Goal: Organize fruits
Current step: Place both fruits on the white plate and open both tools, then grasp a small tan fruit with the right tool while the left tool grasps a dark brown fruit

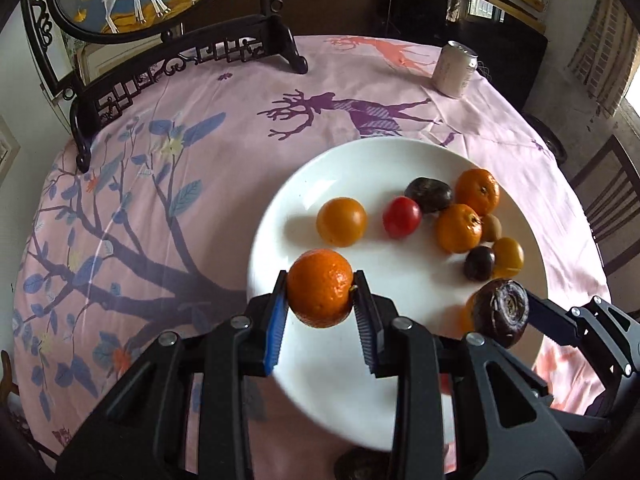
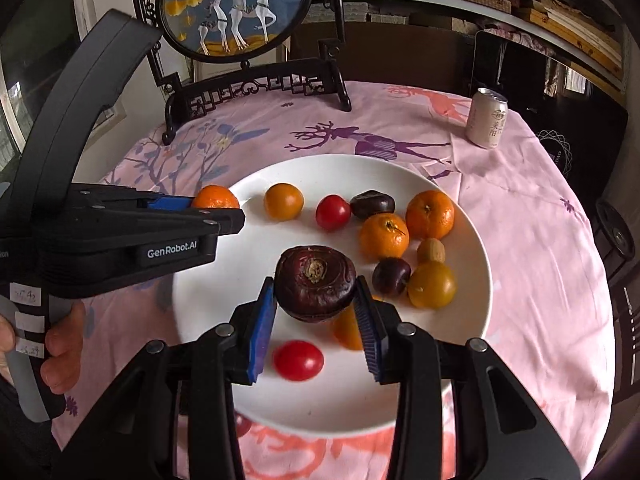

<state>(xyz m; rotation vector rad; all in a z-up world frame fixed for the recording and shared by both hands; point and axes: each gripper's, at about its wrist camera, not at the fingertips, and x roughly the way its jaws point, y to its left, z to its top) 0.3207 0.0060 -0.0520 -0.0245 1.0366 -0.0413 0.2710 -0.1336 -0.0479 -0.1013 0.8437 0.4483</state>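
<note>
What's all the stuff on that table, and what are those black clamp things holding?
plate: one, white, mid-table on pink tablecloth
mandarins: two loose on plate; third in left gripper
yellow-orange tomatoes: two, on plate
red tomatoes: two, on plate
small dark fruits: two, on plate
dark purple fruit: one, in right gripper
can: one, pale, far right
deer screen: one, black frame, far edge
left gripper: shut on mandarin
right gripper: shut on purple fruit
</note>
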